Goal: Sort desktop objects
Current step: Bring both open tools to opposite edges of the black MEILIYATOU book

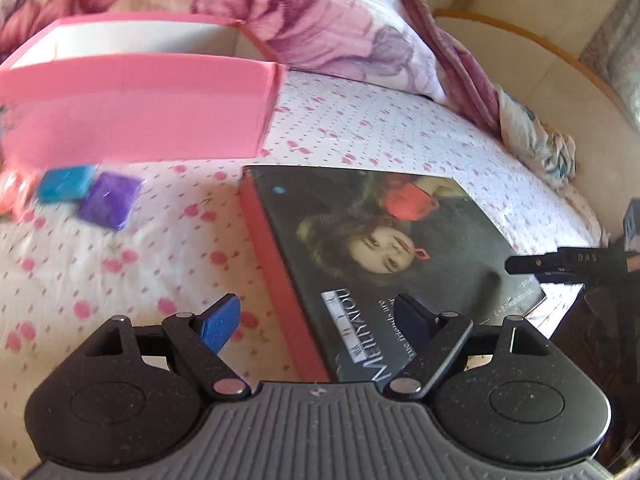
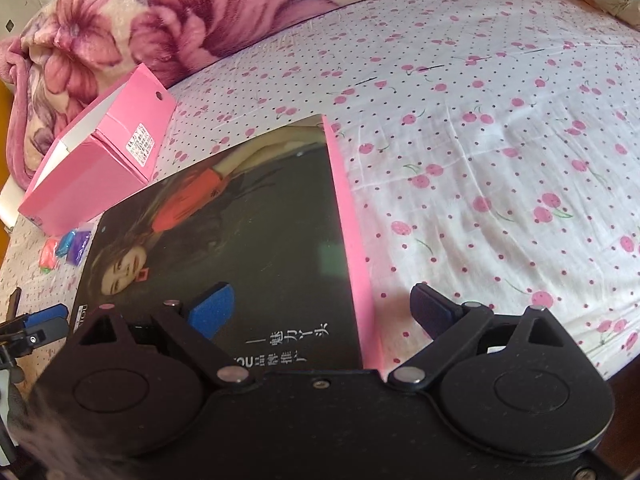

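Observation:
A flat dark box lid with a woman's portrait and pink sides (image 1: 384, 248) lies on the cherry-print bedsheet; it also shows in the right wrist view (image 2: 248, 232). My left gripper (image 1: 316, 316) is open and empty, low over its near left edge. My right gripper (image 2: 320, 304) is open and empty, straddling the lid's pink right side. An open pink box (image 1: 132, 108) stands behind; it shows in the right wrist view (image 2: 100, 160). A blue packet (image 1: 66, 184), a purple packet (image 1: 110, 200) and an orange one (image 2: 50, 250) lie in front of it.
A floral pink blanket (image 1: 248, 4) is piled along the back of the bed (image 2: 500, 128). A crumpled cloth (image 1: 536, 136) lies at the bed's right edge beside a curved wooden board (image 1: 560, 72). The other gripper's tips show at each view's side (image 1: 560, 264).

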`<state>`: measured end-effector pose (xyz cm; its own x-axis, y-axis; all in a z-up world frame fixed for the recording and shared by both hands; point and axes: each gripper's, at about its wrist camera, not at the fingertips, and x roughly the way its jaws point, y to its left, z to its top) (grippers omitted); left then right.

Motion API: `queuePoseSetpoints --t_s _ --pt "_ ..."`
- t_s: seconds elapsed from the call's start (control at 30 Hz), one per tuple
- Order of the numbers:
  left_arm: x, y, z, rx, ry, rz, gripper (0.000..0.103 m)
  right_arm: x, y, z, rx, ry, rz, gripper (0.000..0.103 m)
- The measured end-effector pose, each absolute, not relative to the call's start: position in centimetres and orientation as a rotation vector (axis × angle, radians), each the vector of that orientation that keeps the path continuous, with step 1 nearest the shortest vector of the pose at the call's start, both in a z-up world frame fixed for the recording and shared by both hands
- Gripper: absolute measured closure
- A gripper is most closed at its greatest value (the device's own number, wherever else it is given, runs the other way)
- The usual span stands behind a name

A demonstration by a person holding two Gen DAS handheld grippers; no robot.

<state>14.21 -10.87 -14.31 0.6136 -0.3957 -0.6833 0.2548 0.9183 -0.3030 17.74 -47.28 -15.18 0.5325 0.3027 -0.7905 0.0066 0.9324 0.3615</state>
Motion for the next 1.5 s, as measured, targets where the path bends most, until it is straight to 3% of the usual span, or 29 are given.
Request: queuePoseSetpoints --t_s 0.23,0.6,1.5 --pt "14.4 -13.8 -14.8 -0.053 0.82 -0.418 0.019 17.8 -44.5 -14.7 0.23 0.996 0.249 0.006" --pt "12.1 -11.2 -12.1 -0.06 0.814 -0.363 0.019 16.1 -40.5 -11.1 0.092 0.978 0.322 0.005" --pt "7.8 1.2 -4.8 -0.196 0.7 -0.21 0.019 14.3 -29.1 -3.2 0.041 0.797 0.485 0.005"
